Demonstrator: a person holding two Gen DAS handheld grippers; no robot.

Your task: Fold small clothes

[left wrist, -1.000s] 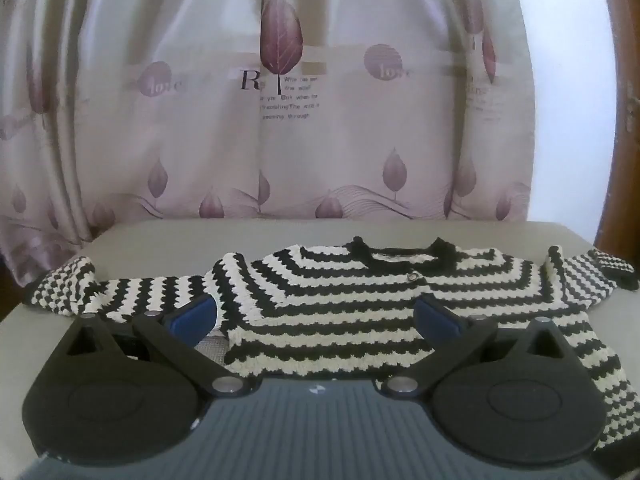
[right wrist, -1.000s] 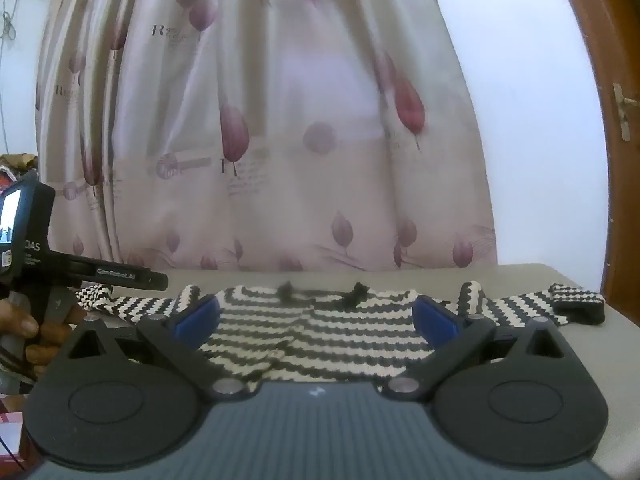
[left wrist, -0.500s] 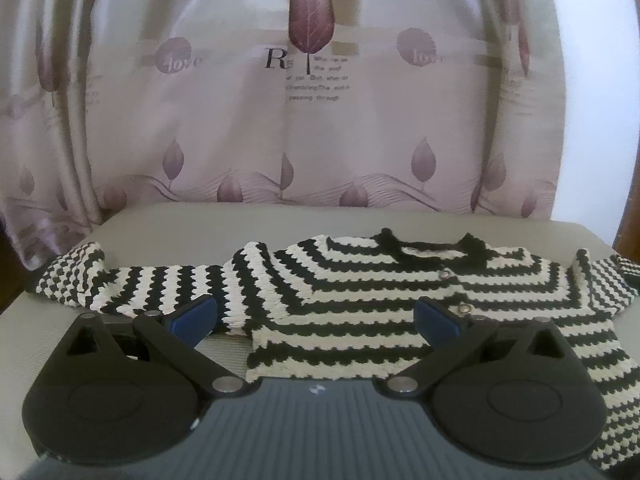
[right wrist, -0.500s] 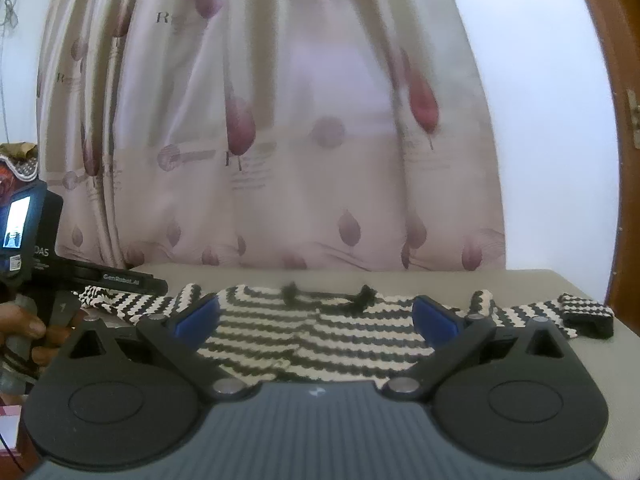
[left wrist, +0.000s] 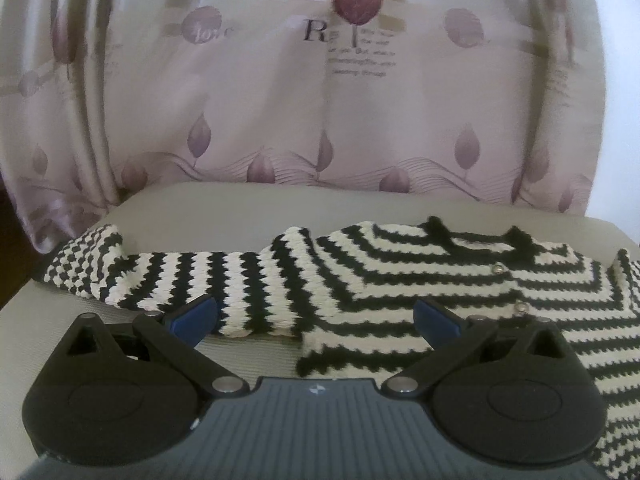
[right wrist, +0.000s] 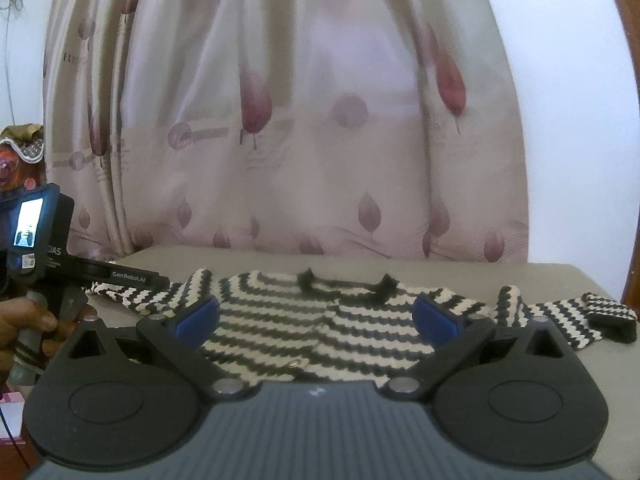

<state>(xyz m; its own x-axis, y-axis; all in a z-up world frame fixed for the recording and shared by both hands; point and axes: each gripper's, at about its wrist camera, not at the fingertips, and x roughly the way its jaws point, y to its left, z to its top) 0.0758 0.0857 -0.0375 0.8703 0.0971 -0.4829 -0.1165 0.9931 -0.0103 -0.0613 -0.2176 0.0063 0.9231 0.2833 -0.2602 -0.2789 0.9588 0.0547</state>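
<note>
A room in a private home, judging by its furnishings. A pale pink curtain (left wrist: 280, 100) printed with mauve leaves and lines of decorative script hangs full-length behind a grey padded surface (left wrist: 240, 208), where a small black-and-white striped knitted cardigan (left wrist: 360, 280) lies spread flat with sleeves out. In the right wrist view, a plain white wall (right wrist: 568, 120) meets a dark wooden door frame (right wrist: 634, 40) at the right edge, while patterned, brightly coloured household fabrics (right wrist: 20, 156) are piled at the far left.
</note>
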